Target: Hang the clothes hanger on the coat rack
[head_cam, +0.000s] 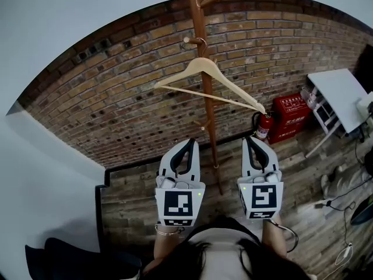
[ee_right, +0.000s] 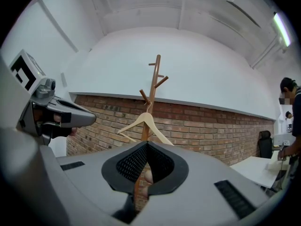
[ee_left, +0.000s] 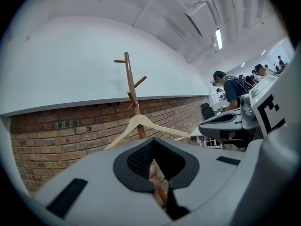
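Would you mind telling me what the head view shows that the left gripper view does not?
Only the head view shows the fire extinguisher, the red box beside it and the floor. Only the left gripper view shows the ceiling light and a person among desks at the right. Both show the hanger hung on the coat rack in front of the brick wall.

So the clothes hanger (head_cam: 180, 73) is pale wood with a thin lower bar and a small metal hook, and it's already hung on the coat rack (head_cam: 196, 16). It's hooked over a short peg partway up the pole, under the top pegs, and tilted a bit. The rack itself is a slim reddish-brown pole, stood upright, with angled pegs.
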